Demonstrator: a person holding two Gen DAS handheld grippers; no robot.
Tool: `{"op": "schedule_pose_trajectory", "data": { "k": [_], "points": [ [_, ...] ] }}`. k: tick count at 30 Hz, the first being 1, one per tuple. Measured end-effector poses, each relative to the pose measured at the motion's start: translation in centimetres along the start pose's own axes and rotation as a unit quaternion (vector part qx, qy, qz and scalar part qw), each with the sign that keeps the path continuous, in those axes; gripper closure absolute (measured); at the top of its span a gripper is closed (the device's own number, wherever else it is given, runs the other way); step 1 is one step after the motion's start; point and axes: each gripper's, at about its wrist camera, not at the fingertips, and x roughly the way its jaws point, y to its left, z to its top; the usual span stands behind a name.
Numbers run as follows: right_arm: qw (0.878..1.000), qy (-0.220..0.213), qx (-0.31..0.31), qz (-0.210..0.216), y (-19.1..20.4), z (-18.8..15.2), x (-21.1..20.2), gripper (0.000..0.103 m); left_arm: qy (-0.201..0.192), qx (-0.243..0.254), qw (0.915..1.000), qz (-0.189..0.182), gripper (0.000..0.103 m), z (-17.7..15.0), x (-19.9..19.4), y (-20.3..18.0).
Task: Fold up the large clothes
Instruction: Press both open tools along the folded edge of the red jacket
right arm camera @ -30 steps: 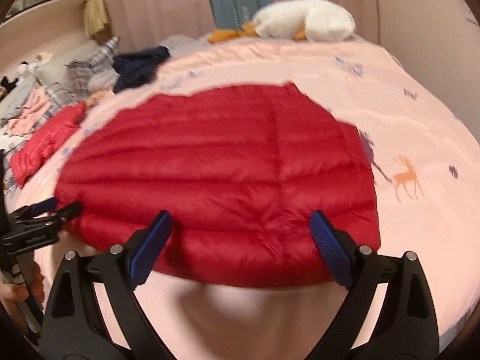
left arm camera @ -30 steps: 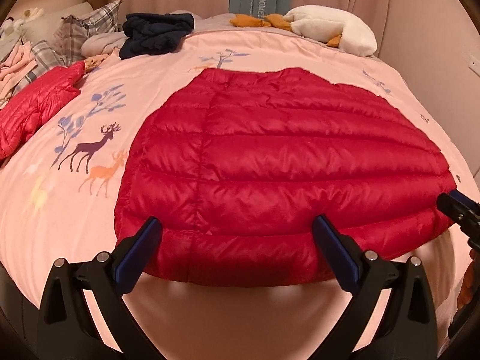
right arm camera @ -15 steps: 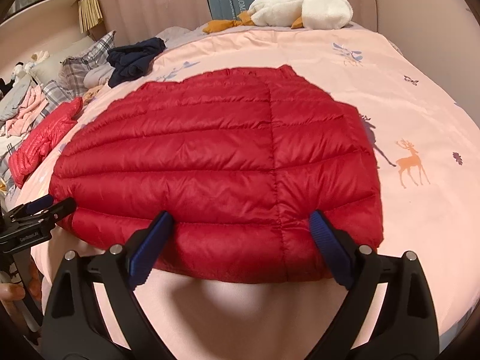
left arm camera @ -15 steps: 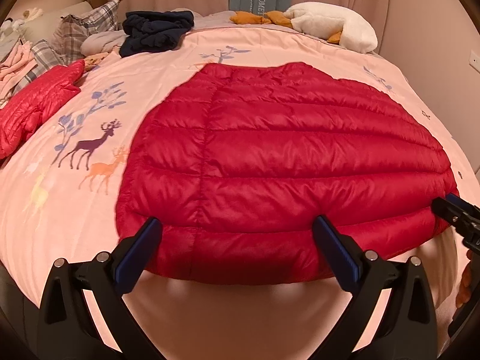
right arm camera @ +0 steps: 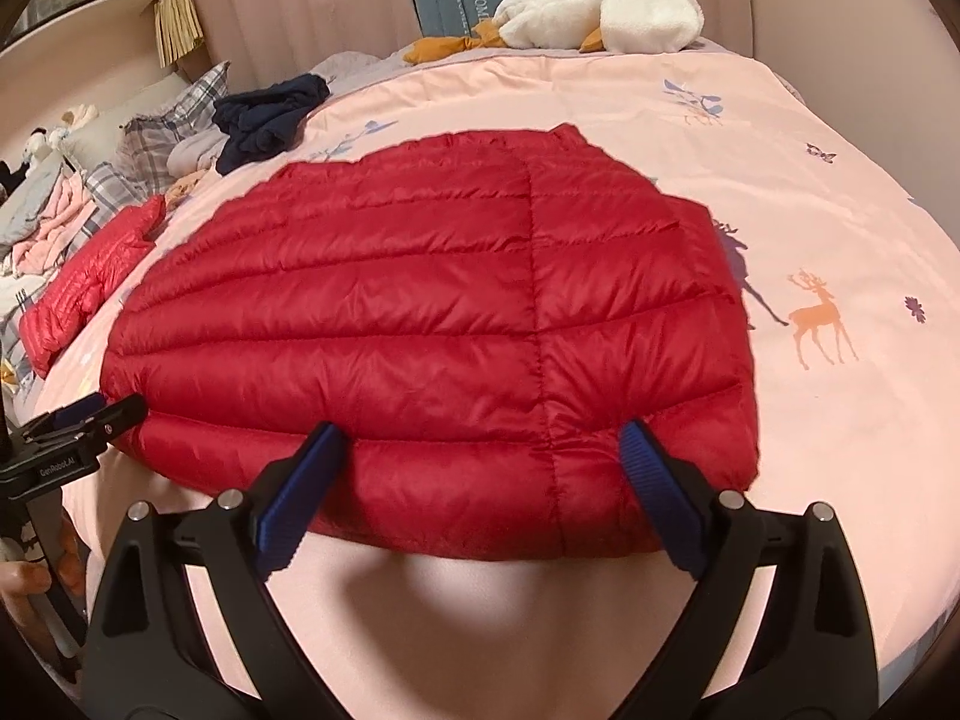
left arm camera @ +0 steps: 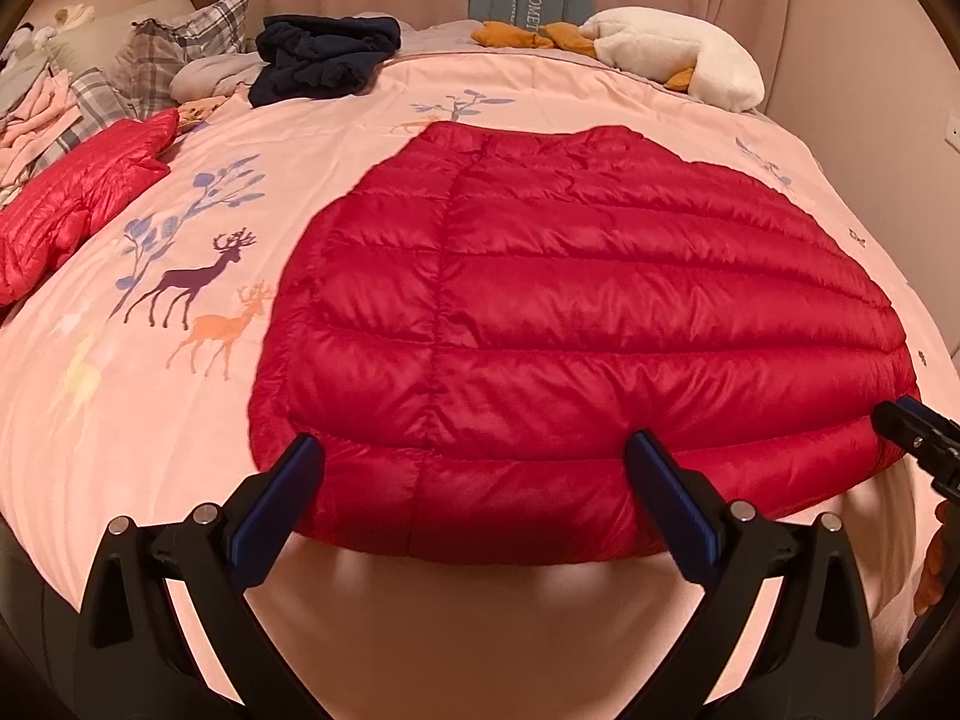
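The red jacket (left arm camera: 576,324) ahead of both tools is quilted cloth with a slick, faintly glossy sheen, lying on a matt, smooth pink cover (left arm camera: 180,438) printed with deer. Each gripper, left (left arm camera: 474,498) and right (right arm camera: 480,486), looks like matt black plastic with ribbed blue pads (left arm camera: 675,501) and small shiny metal pins. Far beyond, a white plush toy (right arm camera: 600,9) looks fleecy.
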Motion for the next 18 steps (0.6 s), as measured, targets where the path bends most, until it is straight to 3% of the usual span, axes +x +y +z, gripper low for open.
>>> {"op": "schedule_pose_trajectory", "data": {
  "k": [18],
  "points": [
    [1.000, 0.020, 0.011, 0.016, -0.8, -0.7, 1.5, 0.008, 0.018, -0.013, 0.9996, -0.017, 0.001, -0.5, 1.2, 0.9]
  ]
}}
